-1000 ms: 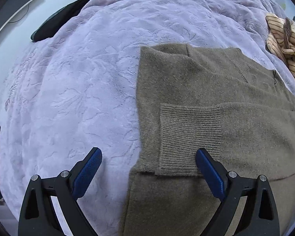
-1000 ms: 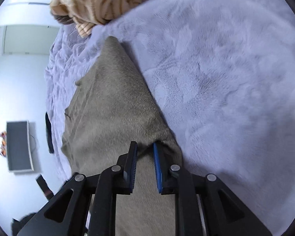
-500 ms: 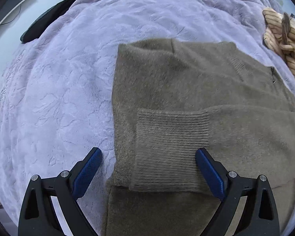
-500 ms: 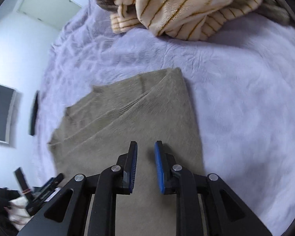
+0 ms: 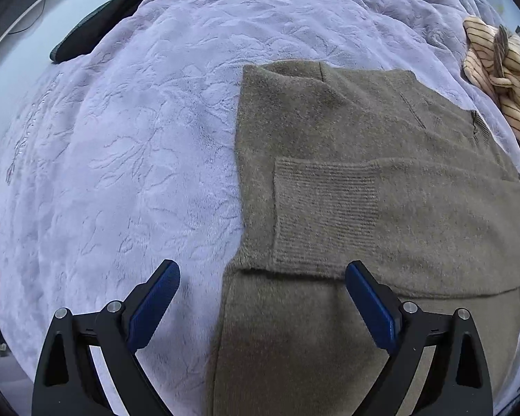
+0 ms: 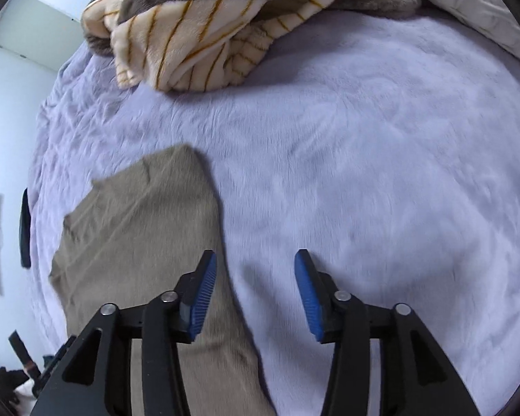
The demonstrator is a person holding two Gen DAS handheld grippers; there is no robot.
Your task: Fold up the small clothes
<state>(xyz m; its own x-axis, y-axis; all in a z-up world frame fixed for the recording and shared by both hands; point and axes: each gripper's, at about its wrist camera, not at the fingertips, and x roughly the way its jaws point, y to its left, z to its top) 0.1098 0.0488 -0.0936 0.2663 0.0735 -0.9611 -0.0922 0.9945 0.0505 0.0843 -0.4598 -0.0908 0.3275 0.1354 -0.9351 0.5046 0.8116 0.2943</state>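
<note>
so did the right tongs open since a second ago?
Yes. The right tongs were pinching the brown sweater; now open, one finger over the lilac blanket.

The sweater [image 5: 364, 180] is matt, fuzzy olive knit with a ribbed cuff [image 5: 326, 215], the bedspread [image 5: 138, 131] is plush embossed lilac fleece, and at 1 o'clock the blanket [image 6: 197, 34] is soft striped fleece.

olive-brown sweater [image 5: 381, 145], lilac blanket [image 5: 138, 138], perhaps embossed
</note>
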